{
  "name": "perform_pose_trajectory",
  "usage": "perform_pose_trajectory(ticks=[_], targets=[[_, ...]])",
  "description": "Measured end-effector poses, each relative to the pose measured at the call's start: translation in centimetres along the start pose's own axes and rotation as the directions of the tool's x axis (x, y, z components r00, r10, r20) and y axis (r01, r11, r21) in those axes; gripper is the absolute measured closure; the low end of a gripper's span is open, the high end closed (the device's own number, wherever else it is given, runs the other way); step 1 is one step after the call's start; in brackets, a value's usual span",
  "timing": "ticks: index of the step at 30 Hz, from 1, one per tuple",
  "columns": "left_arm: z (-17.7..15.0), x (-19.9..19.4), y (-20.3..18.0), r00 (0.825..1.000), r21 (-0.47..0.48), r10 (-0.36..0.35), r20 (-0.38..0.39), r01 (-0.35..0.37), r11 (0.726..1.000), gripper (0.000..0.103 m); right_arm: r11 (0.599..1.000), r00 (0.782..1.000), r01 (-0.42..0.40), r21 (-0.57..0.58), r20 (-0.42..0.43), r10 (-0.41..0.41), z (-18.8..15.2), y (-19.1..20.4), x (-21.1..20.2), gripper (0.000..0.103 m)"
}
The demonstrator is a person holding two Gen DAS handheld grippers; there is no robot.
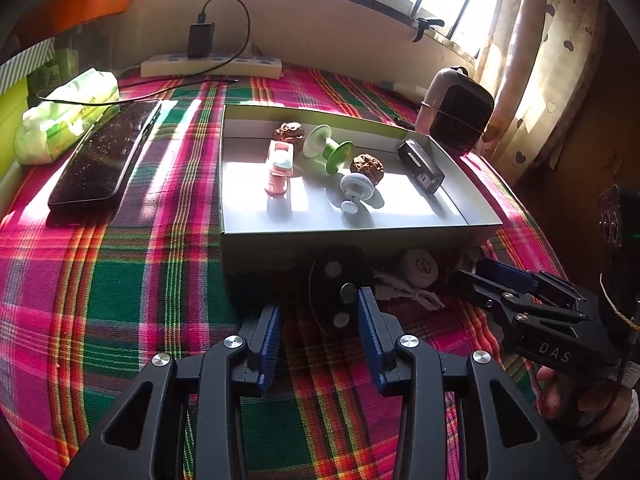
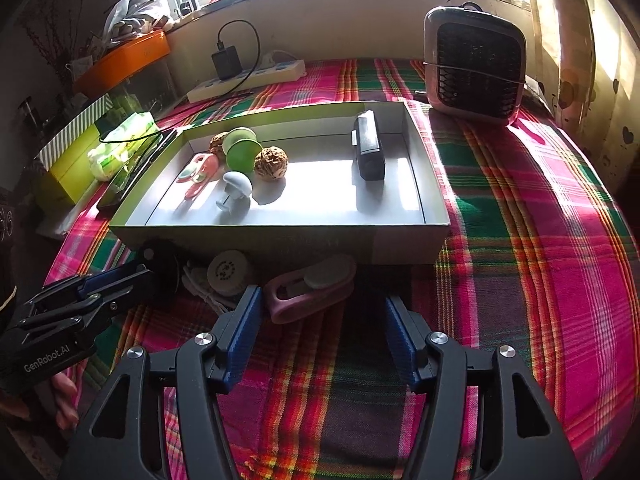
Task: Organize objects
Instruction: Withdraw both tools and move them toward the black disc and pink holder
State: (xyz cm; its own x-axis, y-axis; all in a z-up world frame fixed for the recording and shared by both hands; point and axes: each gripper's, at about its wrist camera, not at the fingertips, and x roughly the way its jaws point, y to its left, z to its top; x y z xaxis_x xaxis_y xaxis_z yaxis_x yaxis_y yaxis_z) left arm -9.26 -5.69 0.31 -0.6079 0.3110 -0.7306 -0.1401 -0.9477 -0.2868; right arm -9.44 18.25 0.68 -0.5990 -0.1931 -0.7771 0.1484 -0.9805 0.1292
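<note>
grippers sit near the box: left gripper and right gripper both gape wide, empty, with pink clip just beyond the right.

Left claw and right claw both gape, empty

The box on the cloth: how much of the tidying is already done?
Six things already lie in the box: two walnuts, three small plastic gadgets and a black device. Both grippers, left and right, are open and empty. A black disc, a white cable reel and a pink clip remain outside.
</note>
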Motion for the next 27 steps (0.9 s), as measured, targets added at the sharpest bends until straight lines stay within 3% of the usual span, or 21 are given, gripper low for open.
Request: perform_pose_trajectory(ticks=[14,23,27], targets=[[0.0,0.0,0.4,1.0,-0.014,-0.001,0.001,0.001,1.0,0.068,0.994,0.994,0.107,0.032,-0.008,-0.107,-1.6,-2.9,-1.8,0.044],[0.0,0.1,0.4,1.0,-0.025,-0.014,-0.003,0.014,1.0,0.068,0.997,0.999,0.038,0.062,-0.003,-0.038,-1.0,-2.3,-1.3,0.043],[0.2,0.2,0.3,1.0,-0.031,-0.016,-0.006,0.016,0.999,0.068,0.998,0.999,0.05,0.05,-0.001,-0.05,-0.2,-2.0,-0.6,0.044]])
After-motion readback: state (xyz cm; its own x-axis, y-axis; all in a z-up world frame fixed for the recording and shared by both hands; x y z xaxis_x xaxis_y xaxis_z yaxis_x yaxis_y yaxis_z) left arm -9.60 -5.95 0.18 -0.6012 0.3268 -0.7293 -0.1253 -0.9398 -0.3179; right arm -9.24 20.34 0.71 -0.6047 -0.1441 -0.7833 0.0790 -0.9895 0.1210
